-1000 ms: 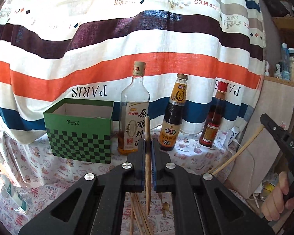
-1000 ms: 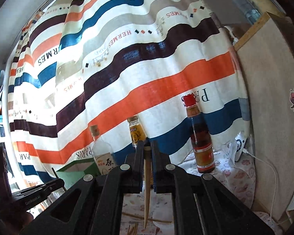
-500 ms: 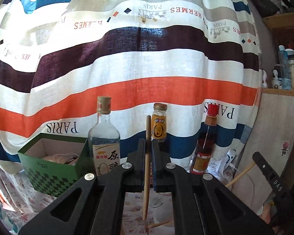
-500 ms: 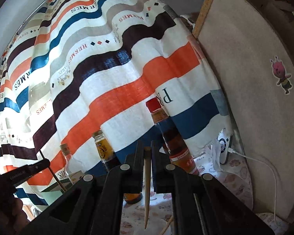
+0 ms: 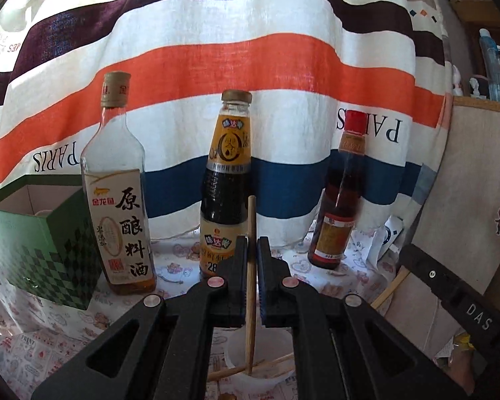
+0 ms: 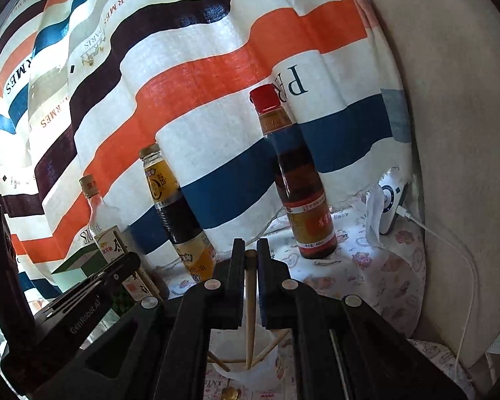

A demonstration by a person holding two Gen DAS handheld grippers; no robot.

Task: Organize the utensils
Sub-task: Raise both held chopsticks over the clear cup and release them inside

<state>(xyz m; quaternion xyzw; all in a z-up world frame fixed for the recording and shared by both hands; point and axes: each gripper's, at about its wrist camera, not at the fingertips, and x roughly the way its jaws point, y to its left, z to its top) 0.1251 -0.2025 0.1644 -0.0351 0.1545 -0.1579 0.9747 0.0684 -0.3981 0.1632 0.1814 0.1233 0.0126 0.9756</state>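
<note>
With each claw clamped on a chopstick, left claw (image 5: 252, 260) and right claw (image 6: 250, 261), lower both tips into the white cup (image 6: 270, 363) at the lower centre of the frame. Release only once the tips are inside the rim.

We find the right gripper (image 6: 250, 260) clamped on an upright chopstick (image 6: 249, 303), its lower end inside a translucent cup (image 6: 243, 366) holding further chopsticks. Three bottles (image 6: 300, 186) stand along the table's (image 6: 366, 266) far edge. The left gripper (image 6: 83, 296) sits alongside.
</note>
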